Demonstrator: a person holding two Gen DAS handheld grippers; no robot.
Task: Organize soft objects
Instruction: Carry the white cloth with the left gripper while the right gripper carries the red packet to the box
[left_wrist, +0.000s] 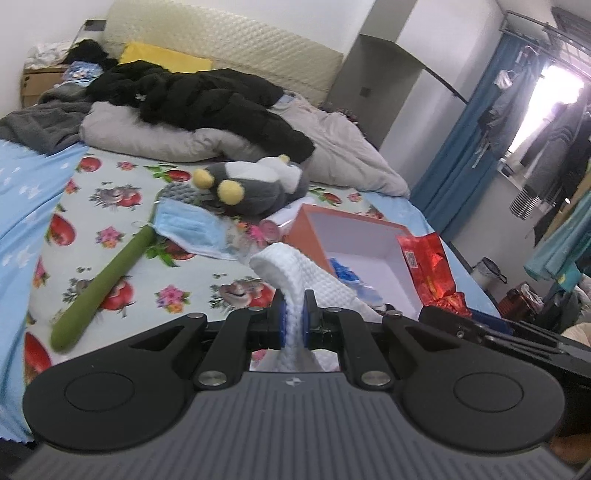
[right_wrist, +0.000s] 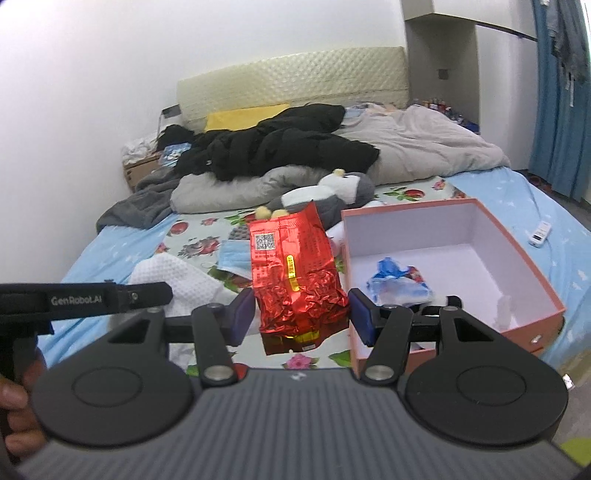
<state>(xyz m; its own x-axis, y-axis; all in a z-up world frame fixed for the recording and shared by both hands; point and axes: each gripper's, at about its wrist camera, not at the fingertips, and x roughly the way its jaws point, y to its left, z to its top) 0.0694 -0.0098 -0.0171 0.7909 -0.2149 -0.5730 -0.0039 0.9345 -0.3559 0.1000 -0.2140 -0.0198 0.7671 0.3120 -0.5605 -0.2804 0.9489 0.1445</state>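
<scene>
Left gripper (left_wrist: 294, 317) pinches the white cloth (left_wrist: 295, 273) tight, raised just left of the pink box (right_wrist: 532, 291). Right gripper (right_wrist: 301, 314) has its pads spread wide with the red foil packet (right_wrist: 295, 273) between them, contact unclear, just beside the box's left wall. Blue wrapper (right_wrist: 399, 282) lies inside the box.

The red foil packet (right_wrist: 295, 273) hid most of the grey plush toy (right_wrist: 343, 192). The text on the white remote (right_wrist: 540, 233) was too small to read.
</scene>
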